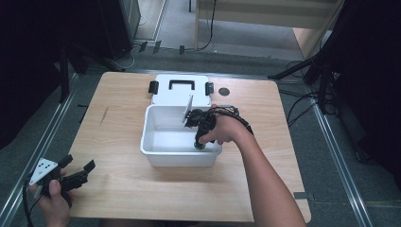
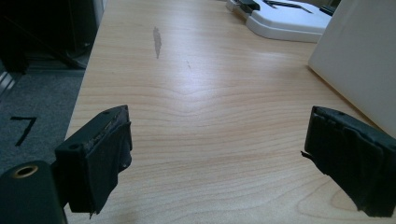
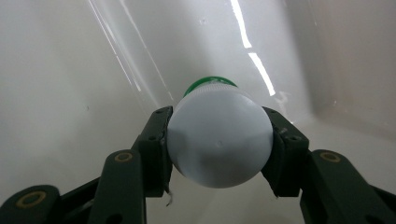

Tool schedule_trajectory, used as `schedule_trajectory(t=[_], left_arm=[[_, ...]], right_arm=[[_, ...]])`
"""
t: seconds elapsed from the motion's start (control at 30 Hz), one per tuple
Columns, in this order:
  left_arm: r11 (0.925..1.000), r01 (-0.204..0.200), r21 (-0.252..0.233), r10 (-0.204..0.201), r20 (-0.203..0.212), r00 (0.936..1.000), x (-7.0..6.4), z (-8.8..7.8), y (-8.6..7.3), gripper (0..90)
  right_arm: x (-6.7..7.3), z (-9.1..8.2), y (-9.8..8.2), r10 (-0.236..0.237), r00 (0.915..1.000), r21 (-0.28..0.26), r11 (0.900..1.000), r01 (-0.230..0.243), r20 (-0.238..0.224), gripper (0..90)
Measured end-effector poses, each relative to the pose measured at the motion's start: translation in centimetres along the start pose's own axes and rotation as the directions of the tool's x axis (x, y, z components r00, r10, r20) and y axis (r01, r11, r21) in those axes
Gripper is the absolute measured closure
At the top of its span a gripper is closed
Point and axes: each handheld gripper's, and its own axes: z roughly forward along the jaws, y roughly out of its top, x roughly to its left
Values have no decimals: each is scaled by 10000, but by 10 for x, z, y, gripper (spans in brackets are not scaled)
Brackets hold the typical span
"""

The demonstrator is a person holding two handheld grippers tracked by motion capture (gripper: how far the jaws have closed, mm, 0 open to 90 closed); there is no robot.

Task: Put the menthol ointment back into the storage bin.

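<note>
wooden table [image 1: 118,189]: one white bin [image 1: 161,156], one bottle [image 3: 219,144] (green-capped), right tool [image 3: 219,140] gripping.

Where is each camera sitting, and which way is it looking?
High view: above the person's side, looking forward and down on the table; both forearms show, with the left gripper and right gripper in the white bin.
Left gripper view: rides the left gripper, looking along the tabletop between its open jaws towards the lid.
Right gripper view: rides the right gripper, looking into the bin; its jaws clamp a white bottle.
Shared: the bin's lid shows in the high and left gripper views.
</note>
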Motion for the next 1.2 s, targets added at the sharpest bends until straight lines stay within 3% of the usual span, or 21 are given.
schedule_trajectory(t=[0.33,0.7,1.0,1.2], left_arm=[[10000,2,31,-2,15,10000,0,0,0,82],[10000,16,43,-16,11,10000,1,0,0,82],[10000,13,29,-13,7,10000,1,0,0,82],[10000,15,27,-15,10,10000,1,0,0,82]], right_arm=[[2,11,3,-149,9999,279,9995,150,-16,513],[6,27,7,-5,9999,1176,9931,-9,121,513],[6,31,9,37,9999,1475,9891,-59,150,505],[6,30,9,89,9999,1401,9901,-100,81,498]])
